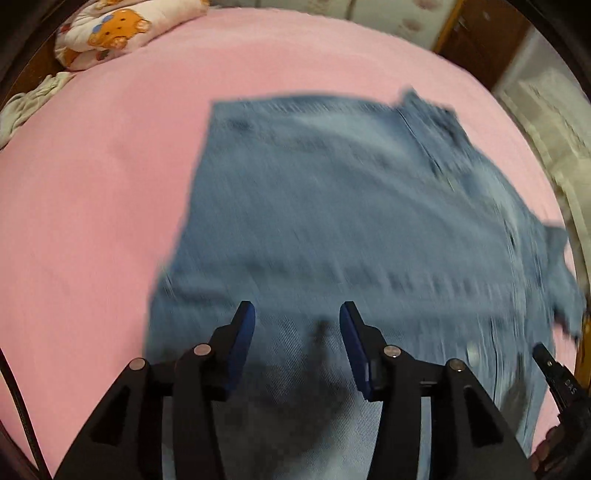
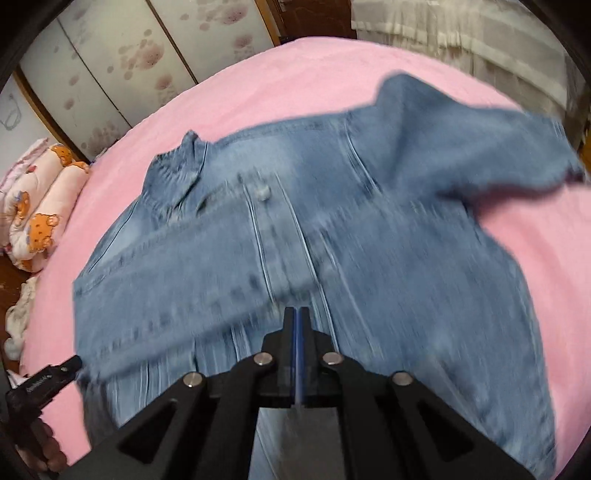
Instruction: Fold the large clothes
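Now the denim jacket (image 2: 306, 236) lies spread on the pink bedsheet (image 1: 92, 206), blurred in both views. Left gripper (image 1: 297, 325) hangs above the jacket's near part, fingers wide apart and empty. Right gripper (image 2: 299, 317) is clamped tight, blue pads pressed together; whether denim is pinched cannot be told.

I'm seeing bare pink bedsheet (image 1: 92, 206) lying open left of the denim jacket (image 1: 332, 206), the bear-print quilt (image 1: 110, 33) crowding the far-left corner.
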